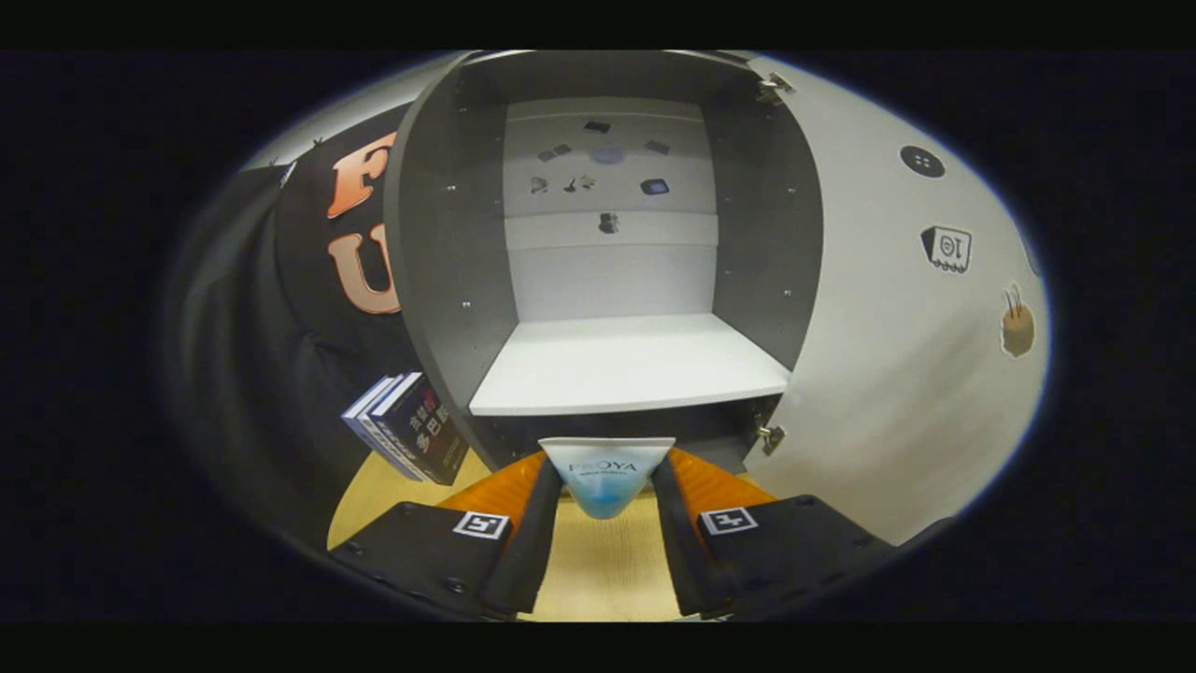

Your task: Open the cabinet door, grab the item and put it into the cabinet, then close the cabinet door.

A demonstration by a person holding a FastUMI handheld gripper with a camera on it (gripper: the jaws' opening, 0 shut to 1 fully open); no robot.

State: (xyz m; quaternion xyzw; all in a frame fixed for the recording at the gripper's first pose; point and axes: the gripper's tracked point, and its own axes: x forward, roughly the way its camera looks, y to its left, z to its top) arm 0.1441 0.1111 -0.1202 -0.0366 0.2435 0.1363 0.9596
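**Tube held at open cabinet**

Wooden bench top runs under the gripper, pale and bare between the fingers. Cabinet stands straight ahead at the far edge of the bench, dark-walled, with a white shelf and a pale back panel carrying several small dark stickers. Cabinet door is swung fully open to the right; it is white, with three stickers on its face and hinges at its top and bottom corners. Books lean against the cabinet's left side, on the bench. Gripper is clamped on a tube: both fingers press its sides, wide flat end toward the cabinet, just short of the shelf's front edge and slightly below it.
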